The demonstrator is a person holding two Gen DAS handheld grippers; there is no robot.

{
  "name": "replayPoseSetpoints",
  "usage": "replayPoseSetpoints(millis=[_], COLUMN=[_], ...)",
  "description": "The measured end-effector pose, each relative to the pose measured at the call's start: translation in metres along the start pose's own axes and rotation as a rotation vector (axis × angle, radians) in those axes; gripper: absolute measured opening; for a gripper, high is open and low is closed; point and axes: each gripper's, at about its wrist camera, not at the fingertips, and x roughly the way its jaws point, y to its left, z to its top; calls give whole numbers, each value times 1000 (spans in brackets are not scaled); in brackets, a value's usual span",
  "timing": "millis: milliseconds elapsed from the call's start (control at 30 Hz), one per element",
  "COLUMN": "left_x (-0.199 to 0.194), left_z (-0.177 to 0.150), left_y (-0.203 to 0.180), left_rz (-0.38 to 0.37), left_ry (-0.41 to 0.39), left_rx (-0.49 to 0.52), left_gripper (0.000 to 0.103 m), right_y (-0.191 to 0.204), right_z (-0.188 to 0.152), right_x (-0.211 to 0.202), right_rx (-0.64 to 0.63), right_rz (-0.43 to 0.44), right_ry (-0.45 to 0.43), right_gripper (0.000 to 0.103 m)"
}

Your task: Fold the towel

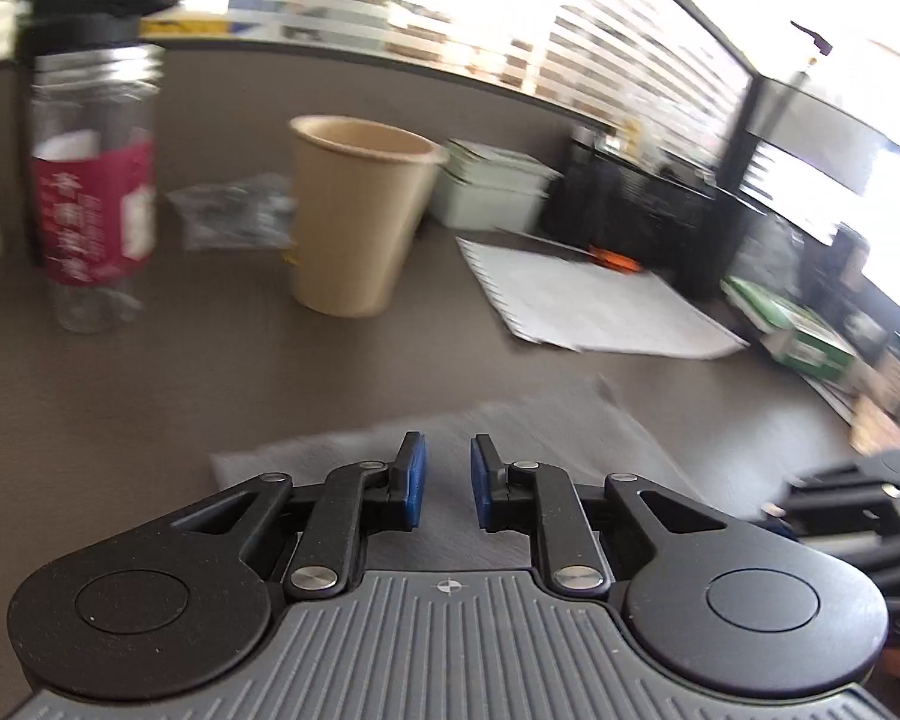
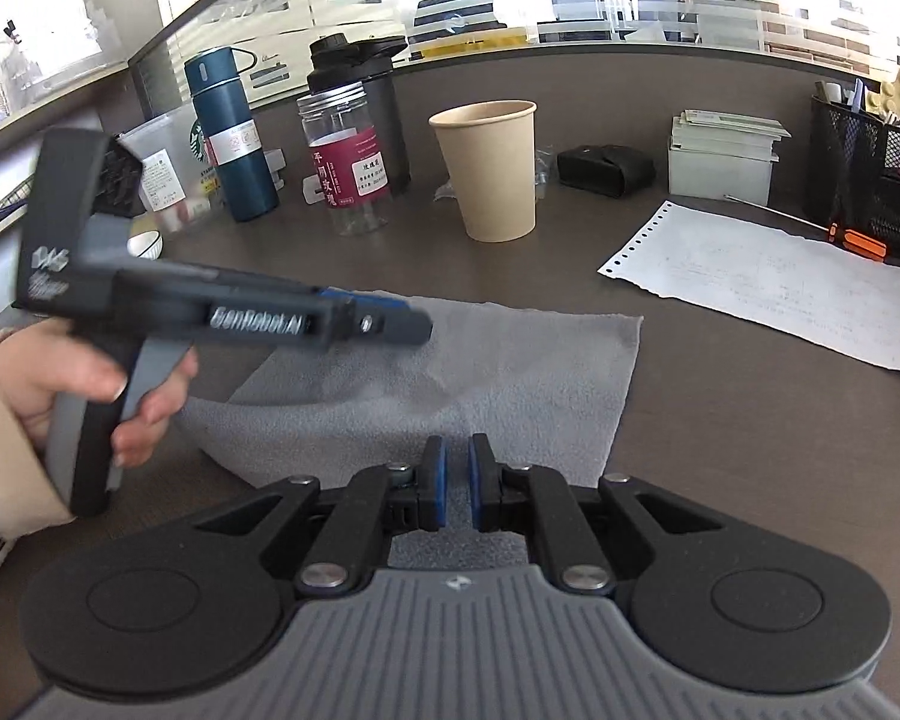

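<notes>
A grey towel (image 2: pixel 438 372) is lying partly folded on the dark bench (image 2: pixel 720 420), its long axis running left to right across both wrist views. The right tongs (image 2: pixel 457 480) are sitting over its near edge, pads almost pressed together, with no cloth visibly pinched. The left tongs (image 1: pixel 448 480) are hovering just above the towel's left portion, jaws slightly spread and empty, so the person's left hand (image 2: pixel 90 384) looks nearer the free left end. A paper cup (image 2: pixel 489 168) is standing beyond.
</notes>
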Motion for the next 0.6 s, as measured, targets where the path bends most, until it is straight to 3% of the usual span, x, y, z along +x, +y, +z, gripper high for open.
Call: replayPoseSetpoints(millis=[133, 267, 400, 500, 600], left_x=[-32, -43, -16, -1, 2], left_z=[0, -10, -17, -13, -9], left_y=[-9, -33, -36, -23, -15], left_rz=[-105, -226, -216, -196, -112], left_ry=[-19, 43, 120, 125, 87], left_rx=[14, 79, 67, 2, 18], left_gripper=[26, 27, 24, 23, 21], right_y=[0, -1, -1, -1, -1], right_z=[0, -1, -1, -2, -1], right_x=[-1, -1, -2, -2, -2], right_rx=[2, 4, 5, 5, 4], right_rz=[3, 6, 9, 10, 13], right_ry=[-1, -3, -4, -4, -4], right_gripper=[11, 11, 11, 11, 11])
